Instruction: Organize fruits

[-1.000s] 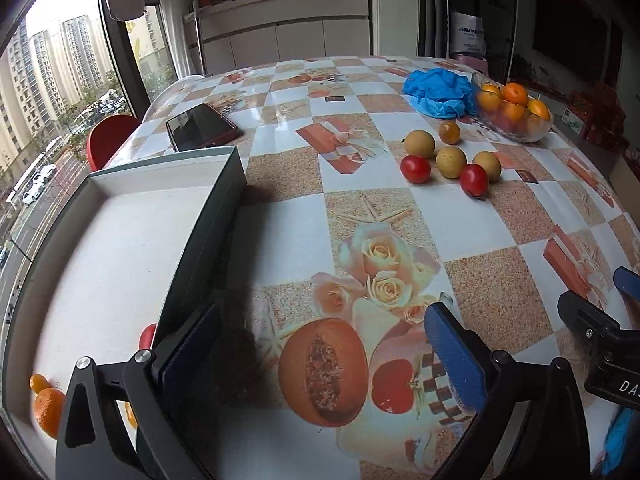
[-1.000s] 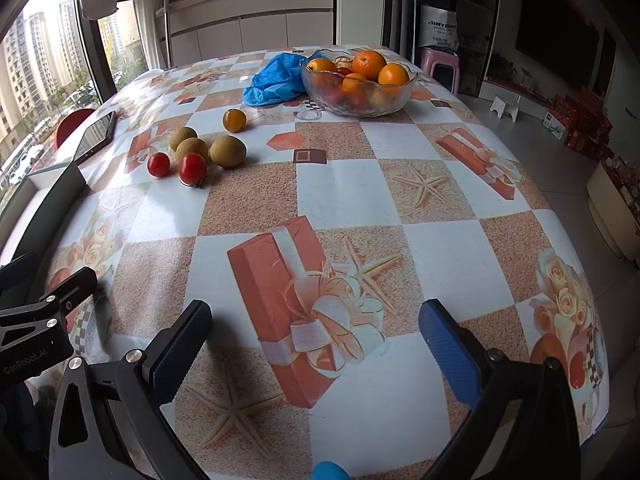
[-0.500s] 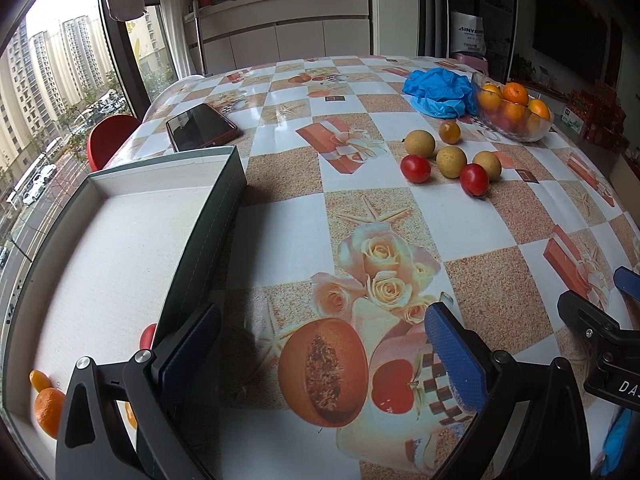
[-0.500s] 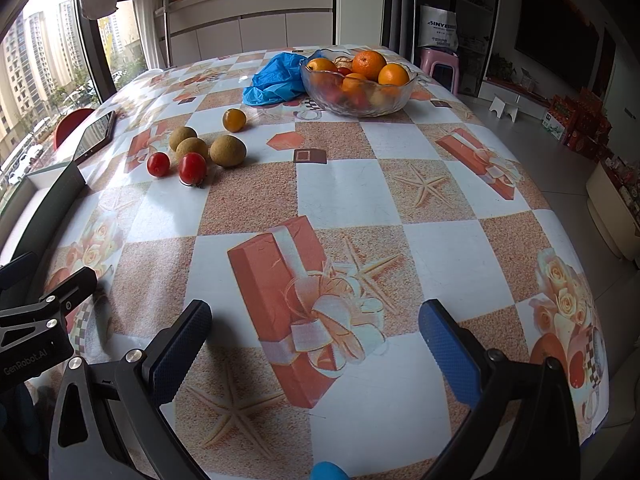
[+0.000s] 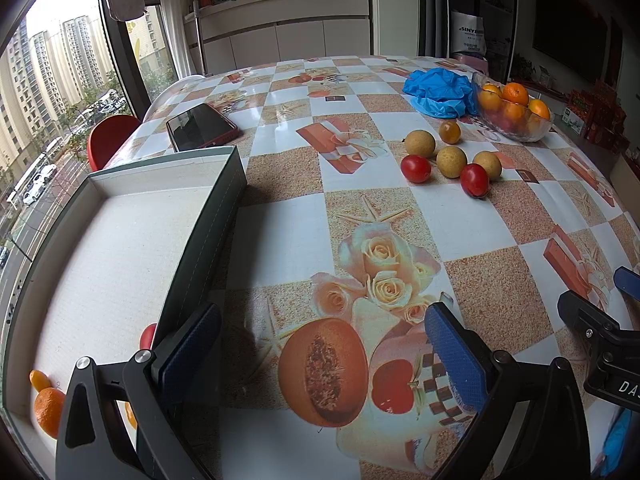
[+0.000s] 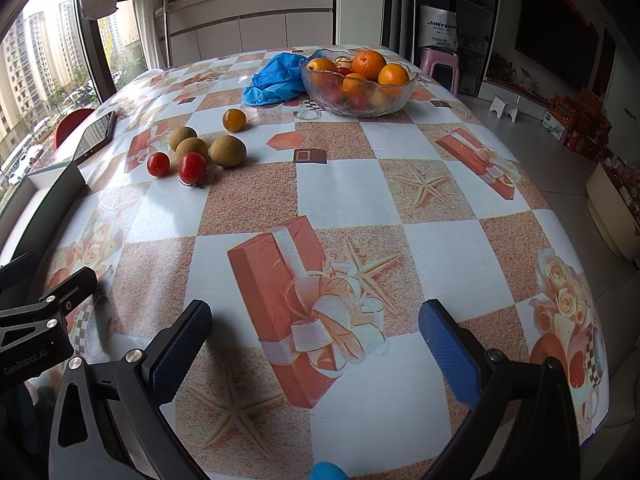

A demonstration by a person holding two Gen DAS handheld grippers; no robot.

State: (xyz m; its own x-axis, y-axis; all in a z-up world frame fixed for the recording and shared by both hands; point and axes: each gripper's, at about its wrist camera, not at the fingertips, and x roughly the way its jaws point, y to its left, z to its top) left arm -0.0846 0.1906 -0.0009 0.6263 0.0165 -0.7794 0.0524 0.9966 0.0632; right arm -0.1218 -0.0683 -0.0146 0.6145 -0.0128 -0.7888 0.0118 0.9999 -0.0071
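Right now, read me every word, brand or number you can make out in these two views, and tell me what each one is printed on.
"GenRobot.AI": on the black body of the left hand-held gripper, seen from the right wrist view.
"DA": cut off at the frame edge, on the black right hand-held gripper.
"SINYE...": top line on the white bag behind the table; its ending and smaller lines are blurred.
Print on the red boxes on the floor: too small.

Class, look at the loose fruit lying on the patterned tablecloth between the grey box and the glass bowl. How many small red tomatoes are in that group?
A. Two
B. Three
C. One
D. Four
A: the right wrist view shows just two small red tomatoes beside the round brown fruits and one small orange fruit.
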